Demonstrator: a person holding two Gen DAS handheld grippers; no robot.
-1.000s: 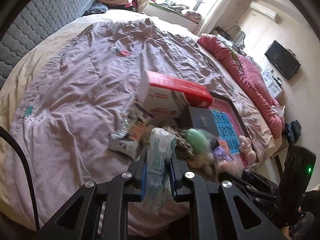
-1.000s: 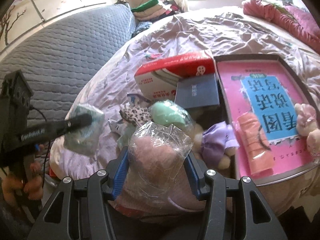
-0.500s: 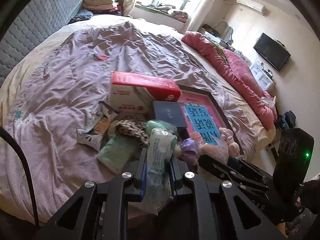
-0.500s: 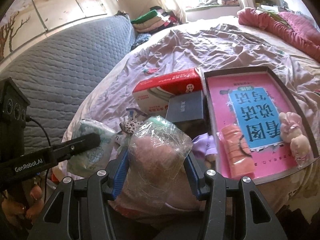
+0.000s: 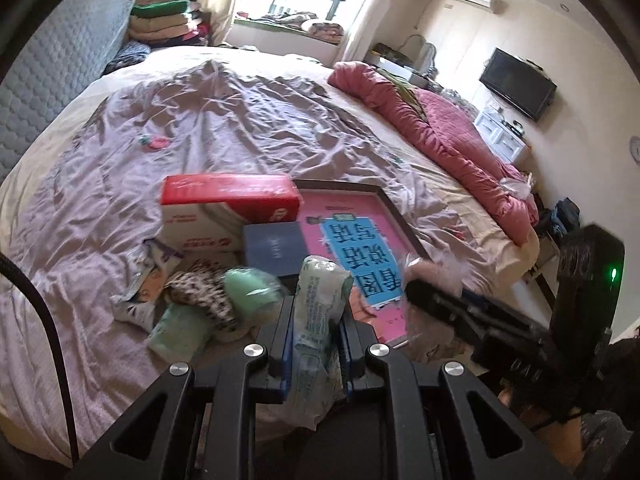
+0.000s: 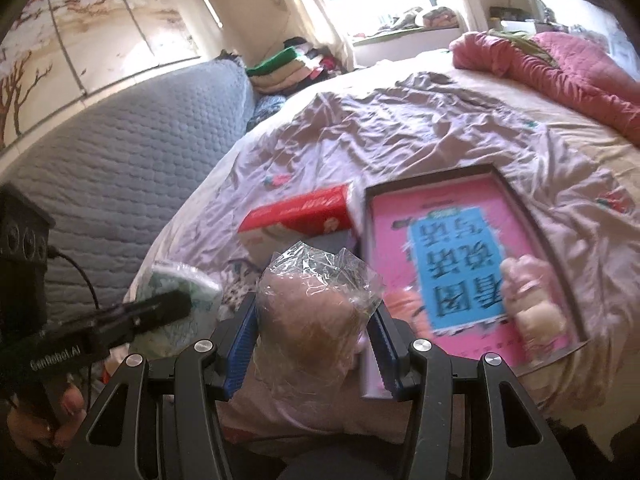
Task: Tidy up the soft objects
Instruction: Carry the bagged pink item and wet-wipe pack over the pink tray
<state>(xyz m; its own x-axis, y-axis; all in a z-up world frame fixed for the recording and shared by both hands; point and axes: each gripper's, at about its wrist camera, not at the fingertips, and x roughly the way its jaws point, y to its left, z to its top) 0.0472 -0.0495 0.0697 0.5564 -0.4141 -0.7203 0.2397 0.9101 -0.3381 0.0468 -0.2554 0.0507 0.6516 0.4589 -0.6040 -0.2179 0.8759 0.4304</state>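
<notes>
My left gripper (image 5: 318, 312) is shut on a pale green tissue pack (image 5: 320, 292), held upright above the near edge of the bed. My right gripper (image 6: 315, 314) is shut on a pink soft toy in clear plastic wrap (image 6: 312, 300). In the left wrist view the right gripper (image 5: 428, 292) shows at the right with its pink bundle. The left gripper (image 6: 168, 308) with its pack appears at the left of the right wrist view. Below lies a pile: a mint green soft thing (image 5: 248, 288), a leopard-print cloth (image 5: 200, 292) and another green pack (image 5: 176, 332).
A dark-rimmed tray (image 5: 396, 216) with a pink and blue book holds a plush toy (image 6: 528, 300). A red and white box (image 5: 228, 204) and a dark blue box (image 5: 276, 246) stand beside it. A rumpled mauve sheet (image 5: 220, 120) covers the bed; a pink quilt (image 5: 440, 128) lies at the right.
Both grippers have risen and drawn back from the pile, each still holding its item. The pile and tray now sit lower and further off in both views.
</notes>
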